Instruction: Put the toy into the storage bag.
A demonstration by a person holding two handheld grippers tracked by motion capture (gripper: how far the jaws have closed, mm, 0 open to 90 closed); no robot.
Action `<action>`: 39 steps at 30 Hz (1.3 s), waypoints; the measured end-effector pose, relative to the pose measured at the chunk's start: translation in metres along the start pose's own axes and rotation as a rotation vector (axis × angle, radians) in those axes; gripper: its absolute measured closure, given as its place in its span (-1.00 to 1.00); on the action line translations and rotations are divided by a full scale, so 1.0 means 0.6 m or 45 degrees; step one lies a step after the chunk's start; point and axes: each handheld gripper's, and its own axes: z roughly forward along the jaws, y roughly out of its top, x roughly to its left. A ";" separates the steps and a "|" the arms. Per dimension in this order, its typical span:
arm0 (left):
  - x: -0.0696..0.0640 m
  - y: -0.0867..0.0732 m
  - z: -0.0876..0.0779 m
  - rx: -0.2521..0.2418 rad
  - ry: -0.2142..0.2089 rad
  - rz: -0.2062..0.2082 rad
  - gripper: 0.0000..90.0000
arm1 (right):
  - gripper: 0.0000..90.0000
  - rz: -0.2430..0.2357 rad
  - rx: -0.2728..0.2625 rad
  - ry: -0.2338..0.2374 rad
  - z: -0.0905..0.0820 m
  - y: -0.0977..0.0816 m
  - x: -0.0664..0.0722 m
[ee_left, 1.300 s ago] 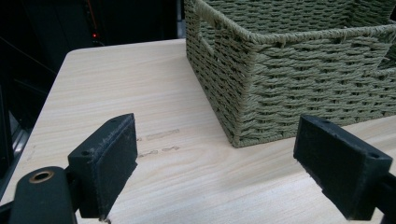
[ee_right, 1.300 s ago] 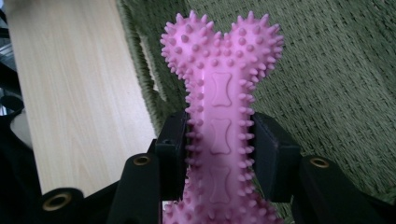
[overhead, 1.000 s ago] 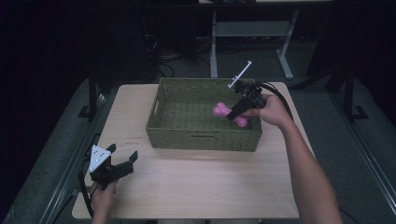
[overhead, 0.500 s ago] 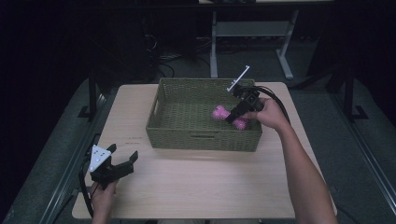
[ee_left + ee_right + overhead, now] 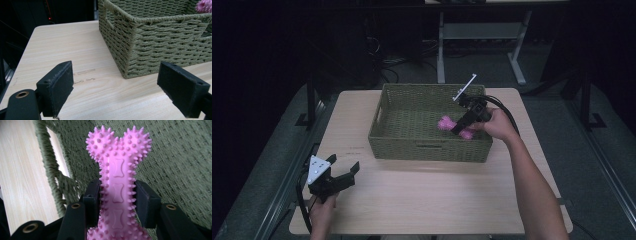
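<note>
A pink spiky bone-shaped toy (image 5: 117,180) is clamped at its shaft between the black jaws of my right gripper (image 5: 117,202). In the high view that right gripper (image 5: 460,127) hangs inside the green woven basket (image 5: 427,150), near its right end, with the pink toy (image 5: 445,123) sticking out to the left just above the basket floor. My left gripper (image 5: 343,174) rests low over the table's front left corner, jaws wide apart and empty. In the left gripper view the left gripper (image 5: 115,87) faces the basket (image 5: 155,45) corner.
The light wooden table (image 5: 427,200) has bare surface in front of and left of the basket. A handle cut-out (image 5: 58,157) in the basket wall shows beside the toy. Dark floor, cables and a white desk frame (image 5: 477,40) lie behind the table.
My right gripper has sunk lower into the basket with the pink toy still in it. The left gripper has not moved.
</note>
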 end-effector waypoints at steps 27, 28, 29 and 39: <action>-0.003 0.001 0.001 0.002 -0.005 0.008 -0.71 | 0.26 0.027 0.001 0.025 0.020 -0.013 0.002; -0.004 0.001 0.001 -0.001 -0.006 0.008 -0.71 | 0.20 0.042 -0.015 0.026 0.017 -0.012 0.002; -0.004 0.001 0.001 -0.001 -0.005 0.011 -0.71 | 0.19 0.043 -0.031 0.022 0.014 -0.013 0.001; -0.004 0.001 0.001 0.000 -0.006 0.008 -0.71 | 0.16 0.062 -0.067 -0.006 -0.006 -0.020 0.003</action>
